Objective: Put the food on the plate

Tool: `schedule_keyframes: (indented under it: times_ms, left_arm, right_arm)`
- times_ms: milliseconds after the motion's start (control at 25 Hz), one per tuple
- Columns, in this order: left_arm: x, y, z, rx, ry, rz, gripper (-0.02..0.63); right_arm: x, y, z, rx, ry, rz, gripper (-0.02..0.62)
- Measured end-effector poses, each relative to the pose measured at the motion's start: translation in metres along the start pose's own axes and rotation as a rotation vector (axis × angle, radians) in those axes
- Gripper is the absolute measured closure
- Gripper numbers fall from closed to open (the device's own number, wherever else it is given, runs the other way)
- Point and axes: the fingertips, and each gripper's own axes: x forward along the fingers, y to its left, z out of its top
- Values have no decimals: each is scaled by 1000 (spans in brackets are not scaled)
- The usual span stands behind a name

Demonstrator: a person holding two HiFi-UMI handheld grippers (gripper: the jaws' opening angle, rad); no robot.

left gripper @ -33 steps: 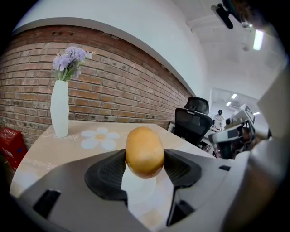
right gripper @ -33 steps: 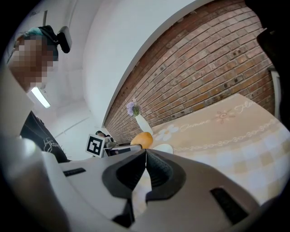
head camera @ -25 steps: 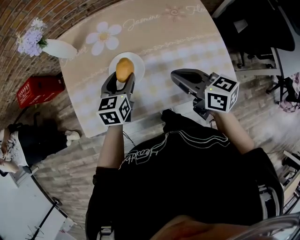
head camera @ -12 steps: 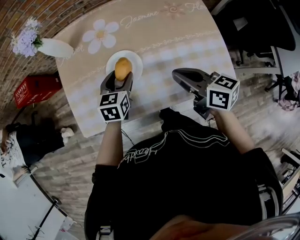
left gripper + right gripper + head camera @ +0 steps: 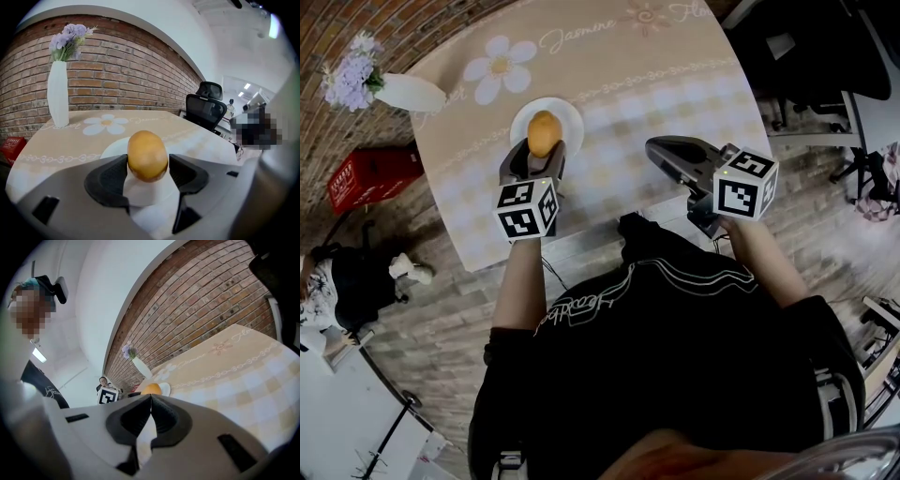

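Observation:
A yellow-orange oval food (image 5: 543,132) sits between the pads of my left gripper (image 5: 535,150), which is shut on it. It hangs right over the white plate (image 5: 569,113) on the beige table (image 5: 656,84); whether it touches the plate I cannot tell. In the left gripper view both pads press the food (image 5: 147,154) at my left gripper (image 5: 147,165), with the plate (image 5: 112,149) just beyond. My right gripper (image 5: 652,146) hovers shut and empty over the table's near right part. The right gripper view shows its jaws closed at my right gripper (image 5: 150,397), the food (image 5: 151,389) far off.
A white vase with purple flowers (image 5: 408,92) lies toward the table's far left corner. On the brick floor to the left are a red crate (image 5: 366,178) and a person (image 5: 337,281). Black office chairs (image 5: 825,56) crowd the right side.
The left gripper keeps its grip on the food over the plate, and the whole view has drifted slightly. The right gripper has barely moved.

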Motion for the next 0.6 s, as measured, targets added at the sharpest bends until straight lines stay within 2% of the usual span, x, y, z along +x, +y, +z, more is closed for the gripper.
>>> schedule_keyframes:
  times_ms: [440,600]
  left_arm:
    - [-6,-6,0,24,-12,18,295]
    - [-20,-9,5,27,-34,28,293]
  right_arm:
    - [-12,-4,-8,14,-6,-18,598]
    - [-18,1,-7,-1,-12,-27,598]
